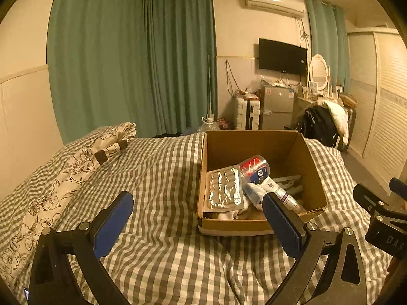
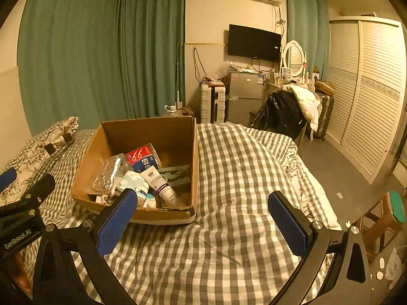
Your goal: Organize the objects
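While both grippers hang over the checked quilt [image 2: 229,178] with nothing between their blue pads, the box [image 1: 254,142] sits on the bed just beyond them. The left gripper [image 1: 198,211] is spread wide, its right pad overlapping the box's near rim in the left view; the right gripper [image 2: 203,211] is spread as wide, to the right of the box, its left pad crossing the near rim in its own view. Inside the box lie a foil blister pack [image 1: 223,188] at the left, a red and blue tube [image 1: 254,169] behind it, a white tube [image 2: 160,183] pointing toward the near wall, and white packets at the near side. A floral pillow [image 1: 76,162] lies far left.
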Motion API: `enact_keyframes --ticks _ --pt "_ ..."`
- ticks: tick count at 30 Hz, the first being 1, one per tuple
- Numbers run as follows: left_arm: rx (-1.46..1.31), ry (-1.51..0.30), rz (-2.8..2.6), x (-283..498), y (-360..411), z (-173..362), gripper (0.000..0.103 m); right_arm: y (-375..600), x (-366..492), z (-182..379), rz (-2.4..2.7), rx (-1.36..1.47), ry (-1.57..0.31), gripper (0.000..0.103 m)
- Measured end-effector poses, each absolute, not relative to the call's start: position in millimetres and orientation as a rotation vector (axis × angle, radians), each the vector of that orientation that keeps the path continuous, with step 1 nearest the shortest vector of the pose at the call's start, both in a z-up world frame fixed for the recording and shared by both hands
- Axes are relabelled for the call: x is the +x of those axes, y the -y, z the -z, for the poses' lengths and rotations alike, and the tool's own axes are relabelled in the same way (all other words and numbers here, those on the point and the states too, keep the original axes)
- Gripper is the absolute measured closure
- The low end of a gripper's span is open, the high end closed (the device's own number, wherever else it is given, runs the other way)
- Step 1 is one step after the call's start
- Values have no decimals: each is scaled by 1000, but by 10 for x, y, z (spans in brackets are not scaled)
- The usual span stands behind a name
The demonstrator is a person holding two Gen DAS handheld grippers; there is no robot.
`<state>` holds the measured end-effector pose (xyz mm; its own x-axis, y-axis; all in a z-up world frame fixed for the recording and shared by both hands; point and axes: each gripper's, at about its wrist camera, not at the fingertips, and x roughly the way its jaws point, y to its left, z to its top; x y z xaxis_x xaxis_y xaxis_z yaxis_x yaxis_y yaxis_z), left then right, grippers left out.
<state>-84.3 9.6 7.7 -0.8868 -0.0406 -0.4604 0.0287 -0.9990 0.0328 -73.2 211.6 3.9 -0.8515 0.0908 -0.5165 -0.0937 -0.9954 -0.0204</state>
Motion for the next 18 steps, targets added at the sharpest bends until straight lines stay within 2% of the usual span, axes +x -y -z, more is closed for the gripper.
enact_keyframes --ticks 18 --pt "751 -22 3041 -778 -53 -124 0 -2002 -656 -203 -2957 -772 28 0"
